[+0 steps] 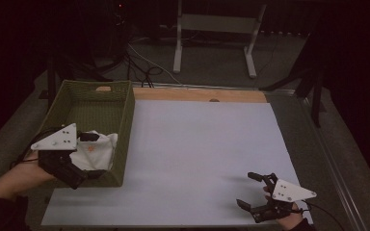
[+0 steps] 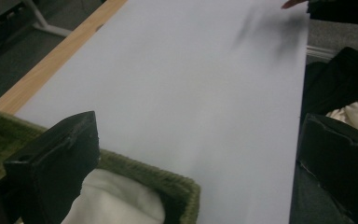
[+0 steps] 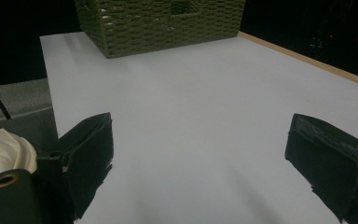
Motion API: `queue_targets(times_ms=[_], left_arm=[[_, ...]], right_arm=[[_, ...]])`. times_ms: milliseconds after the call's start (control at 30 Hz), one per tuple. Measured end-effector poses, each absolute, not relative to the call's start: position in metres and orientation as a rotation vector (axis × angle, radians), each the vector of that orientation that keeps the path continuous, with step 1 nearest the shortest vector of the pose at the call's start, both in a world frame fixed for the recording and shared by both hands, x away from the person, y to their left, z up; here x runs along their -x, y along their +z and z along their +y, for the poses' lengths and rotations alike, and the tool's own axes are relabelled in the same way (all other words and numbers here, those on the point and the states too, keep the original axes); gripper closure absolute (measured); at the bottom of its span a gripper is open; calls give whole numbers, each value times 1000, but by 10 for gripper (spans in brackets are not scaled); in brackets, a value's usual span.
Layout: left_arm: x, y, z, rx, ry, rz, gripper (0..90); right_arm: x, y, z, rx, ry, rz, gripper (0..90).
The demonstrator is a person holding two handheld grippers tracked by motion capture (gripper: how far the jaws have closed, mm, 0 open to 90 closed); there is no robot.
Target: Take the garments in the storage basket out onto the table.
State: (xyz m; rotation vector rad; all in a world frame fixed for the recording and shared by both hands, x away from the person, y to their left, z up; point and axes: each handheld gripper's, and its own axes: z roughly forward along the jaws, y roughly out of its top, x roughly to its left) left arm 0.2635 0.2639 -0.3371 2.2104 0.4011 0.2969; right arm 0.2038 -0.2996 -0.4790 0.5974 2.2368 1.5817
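Black and spread wide, the fingers of my right gripper (image 1: 253, 190) hover low at about five o'clock on the counter, holding nothing, above the bare white sheet (image 1: 197, 159) that covers the counter (image 1: 200, 95). In the right gripper view those fingers (image 3: 81, 158) stand well apart with just white sheet between them. Over at eight o'clock my left gripper (image 1: 89, 156) sits at the near end of the green woven basket (image 1: 125, 125), its fingers (image 2: 56, 158) also wide, empty, one of them over the white cloth (image 1: 99, 149) bunched in that near end. Farther off, at twelve o'clock, a strip of bare wood edges the sheet, and beyond it a white metal stand (image 1: 217, 29) rises from the dark floor.
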Motion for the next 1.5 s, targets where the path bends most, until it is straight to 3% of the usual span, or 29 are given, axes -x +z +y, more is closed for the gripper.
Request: queue_targets(times_ms=[567,1267,1500], left_arm=[[-304,-343,286,-2170,366,580,0],[-348,-399,328,-2249,348,883,0],[-361,-417,323,-2297,334,949,0]], right_arm=[[-205,-481,-298,-587,1569,2240,80],[-205,-484,-296,-588,1572,2259,80],[-205,-483,-295,-594,1573,2267,80]])
